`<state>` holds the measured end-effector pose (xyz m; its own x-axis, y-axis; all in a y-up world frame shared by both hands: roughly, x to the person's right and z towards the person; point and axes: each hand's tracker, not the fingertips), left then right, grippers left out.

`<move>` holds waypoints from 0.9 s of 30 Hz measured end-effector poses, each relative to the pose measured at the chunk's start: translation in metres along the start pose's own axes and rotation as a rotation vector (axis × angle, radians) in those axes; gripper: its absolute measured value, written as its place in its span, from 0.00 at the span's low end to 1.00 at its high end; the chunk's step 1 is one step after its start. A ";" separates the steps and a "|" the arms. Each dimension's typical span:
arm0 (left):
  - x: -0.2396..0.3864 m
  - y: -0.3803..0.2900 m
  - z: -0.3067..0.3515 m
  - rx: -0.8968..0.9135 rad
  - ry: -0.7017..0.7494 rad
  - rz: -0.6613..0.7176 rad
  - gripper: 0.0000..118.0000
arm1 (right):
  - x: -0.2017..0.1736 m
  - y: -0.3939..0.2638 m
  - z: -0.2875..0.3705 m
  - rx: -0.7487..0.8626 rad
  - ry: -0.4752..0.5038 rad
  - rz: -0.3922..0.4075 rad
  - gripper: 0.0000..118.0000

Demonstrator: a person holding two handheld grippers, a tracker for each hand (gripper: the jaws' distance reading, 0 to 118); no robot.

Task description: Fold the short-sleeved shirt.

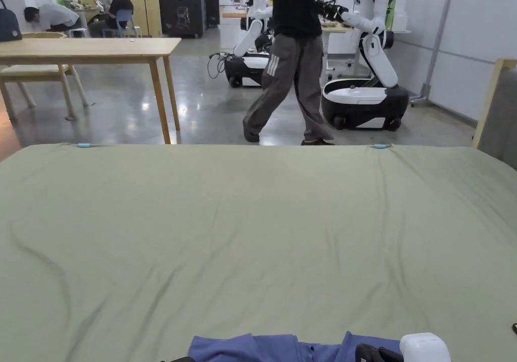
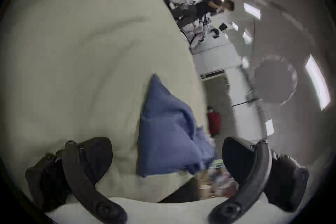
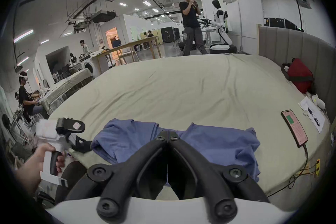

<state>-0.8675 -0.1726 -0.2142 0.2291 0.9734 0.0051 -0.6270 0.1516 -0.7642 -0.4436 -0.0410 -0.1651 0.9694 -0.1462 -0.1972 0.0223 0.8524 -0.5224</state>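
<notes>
A blue short-sleeved shirt [image 3: 218,144] lies crumpled at the near edge of a bed with a pale green sheet [image 1: 252,226]; its top edge shows at the bottom of the head view [image 1: 293,349]. My right gripper [image 3: 167,136] is shut, its tips meeting over the middle of the shirt; I cannot tell whether fabric is pinched between them. Its white body [image 1: 425,347] shows low in the head view. My left gripper [image 2: 164,158] stands wide open, with the shirt [image 2: 167,133] lying ahead between the jaws. A hand holds the left gripper [image 3: 80,135] by the shirt's left edge.
A phone [image 3: 294,129] on a cable, papers [image 3: 311,115] and a red bag [image 3: 300,75] lie along the bed's right side by a grey padded headboard [image 3: 291,46]. Beyond the far edge a person [image 1: 295,60] walks past white robots [image 1: 373,75] and a wooden table [image 1: 91,50].
</notes>
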 end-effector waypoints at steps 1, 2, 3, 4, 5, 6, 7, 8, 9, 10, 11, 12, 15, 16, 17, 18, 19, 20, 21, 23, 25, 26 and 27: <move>-0.001 0.001 -0.008 -0.032 -0.040 0.056 0.99 | 0.000 0.001 0.001 0.001 0.000 0.002 0.00; -0.002 -0.001 -0.018 -0.045 -0.050 0.086 0.98 | 0.000 0.002 0.002 0.002 -0.001 0.004 0.00; 0.007 -0.010 -0.030 -0.048 -0.023 0.058 0.93 | 0.001 0.004 0.002 0.001 -0.005 0.007 0.00; 0.009 -0.012 -0.037 -0.059 -0.006 0.042 0.88 | 0.001 0.005 0.002 0.002 -0.008 0.007 0.00; 0.011 -0.014 -0.045 -0.044 0.065 0.004 0.84 | 0.003 0.005 0.002 0.006 -0.013 0.004 0.00; 0.010 -0.015 -0.051 -0.020 0.137 0.009 0.84 | 0.004 0.006 0.004 0.009 -0.015 -0.003 0.00; 0.007 -0.016 -0.054 -0.011 0.188 0.028 0.67 | 0.005 0.006 0.005 0.010 -0.015 -0.006 0.00; 0.002 -0.018 -0.051 0.033 0.231 0.064 0.32 | 0.005 0.006 0.006 0.013 -0.018 -0.008 0.00; 0.001 -0.018 -0.047 0.053 0.128 0.097 0.15 | 0.006 0.006 0.007 0.013 -0.023 -0.005 0.00; 0.009 -0.018 -0.044 0.045 0.125 0.071 0.14 | 0.006 0.005 0.008 0.011 -0.026 -0.002 0.00; 0.015 -0.017 -0.038 0.049 0.172 0.003 0.13 | 0.007 0.005 0.008 0.010 -0.031 -0.001 0.00; 0.024 -0.014 -0.029 0.074 0.220 -0.093 0.13 | 0.008 0.005 0.009 0.009 -0.033 -0.001 0.00; 0.041 0.007 0.011 0.183 0.266 -0.193 0.13 | 0.011 0.004 0.007 0.007 -0.037 -0.006 0.00; 0.047 0.014 0.021 0.196 0.296 -0.244 0.13 | 0.011 0.005 0.007 0.007 -0.036 -0.008 0.00; 0.055 0.021 0.031 0.215 0.360 -0.320 0.13 | 0.011 0.004 0.005 0.007 -0.031 -0.009 0.00; 0.067 0.025 0.037 0.237 0.446 -0.412 0.13 | 0.010 0.004 0.003 0.006 -0.029 -0.009 0.00; 0.078 0.025 0.039 0.232 0.505 -0.496 0.13 | 0.009 0.003 0.002 0.006 -0.027 -0.008 0.00; 0.094 0.022 0.035 0.219 0.560 -0.594 0.13 | 0.008 0.003 0.001 0.005 -0.025 -0.006 0.00; 0.111 0.016 0.028 0.200 0.586 -0.686 0.13 | 0.008 0.002 0.001 0.003 -0.024 -0.005 0.00; 0.145 -0.008 0.004 0.184 0.583 -0.876 0.13 | 0.008 0.001 0.001 0.000 -0.027 -0.004 0.00; 0.175 -0.040 -0.033 0.146 0.596 -1.069 0.13 | 0.009 -0.001 0.003 0.002 -0.035 -0.002 0.00; 0.187 -0.060 -0.058 0.106 0.598 -1.178 0.13 | 0.011 -0.002 0.006 0.003 -0.041 -0.001 0.00; 0.194 -0.081 -0.083 0.053 0.602 -1.261 0.13 | 0.013 -0.003 0.009 0.004 -0.049 0.000 0.00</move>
<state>-0.7105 -0.0107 -0.2045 0.9249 -0.0424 0.3778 0.2147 0.8784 -0.4271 -0.4286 -0.0409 -0.1591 0.9803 -0.1212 -0.1561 0.0231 0.8546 -0.5187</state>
